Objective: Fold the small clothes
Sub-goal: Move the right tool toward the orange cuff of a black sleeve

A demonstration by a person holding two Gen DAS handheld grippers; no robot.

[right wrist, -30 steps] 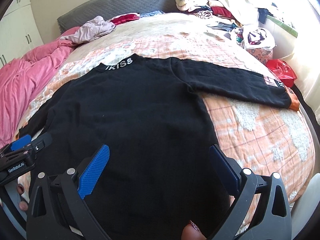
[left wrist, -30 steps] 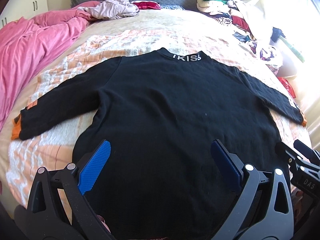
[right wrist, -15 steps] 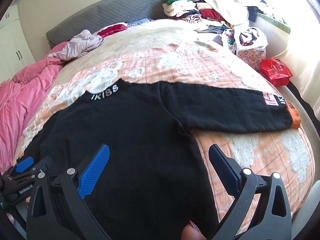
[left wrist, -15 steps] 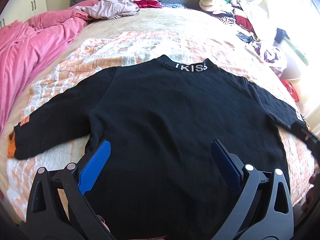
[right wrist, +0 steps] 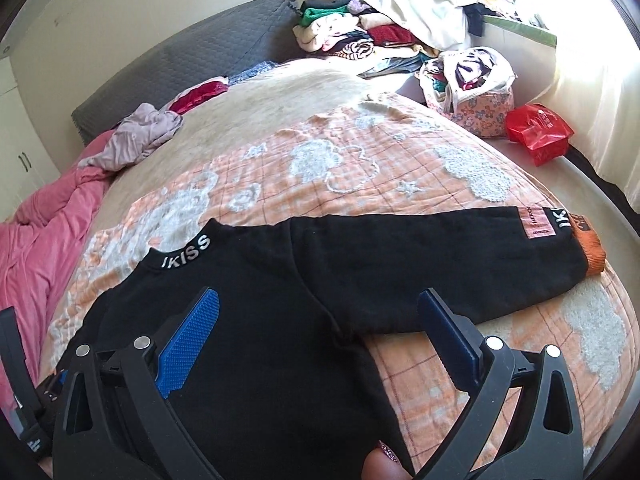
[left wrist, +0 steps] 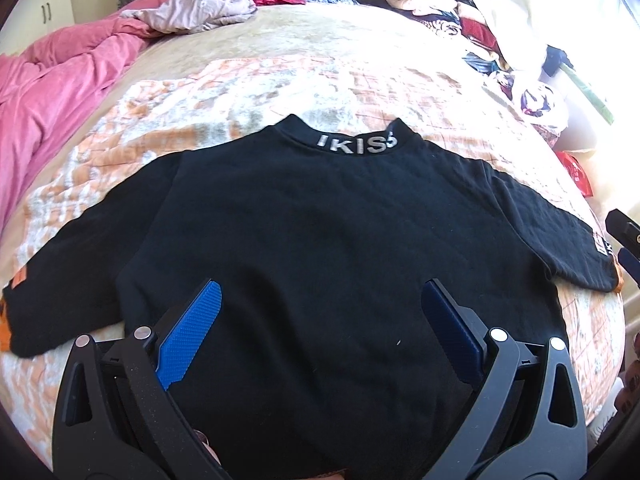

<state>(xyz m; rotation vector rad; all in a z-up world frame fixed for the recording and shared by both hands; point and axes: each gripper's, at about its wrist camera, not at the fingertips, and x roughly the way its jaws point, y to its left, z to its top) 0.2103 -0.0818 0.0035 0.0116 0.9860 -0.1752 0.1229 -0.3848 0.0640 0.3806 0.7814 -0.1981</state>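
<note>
Your left gripper (left wrist: 320, 320) hangs over the lower body of the black sweater (left wrist: 320, 240), its blue-padded fingers (left wrist: 190, 332) spread wide with nothing between them. The sweater lies flat and face down on the orange-and-white patterned blanket (left wrist: 340, 84), collar with the "IKISS" lettering (left wrist: 356, 144) away from you, both sleeves stretched out sideways. Your right gripper (right wrist: 320, 320) is likewise released, its fingers (right wrist: 188, 340) parted above the sweater's right armpit, where the right sleeve (right wrist: 440, 264) meets the body; that sleeve runs out to the right and ends in an orange cuff (right wrist: 588, 248) beside a pink label (right wrist: 536, 222). The left sleeve (left wrist: 80, 264) ends near the left edge of the bed. Neither gripper touches the cloth as far as you can see. A pink duvet (left wrist: 52, 80) is bunched on the left, a heap of clothes (right wrist: 360, 36) sits at the far right corner, and a red bag (right wrist: 538, 132) rests beyond the blanket's right edge.
</note>
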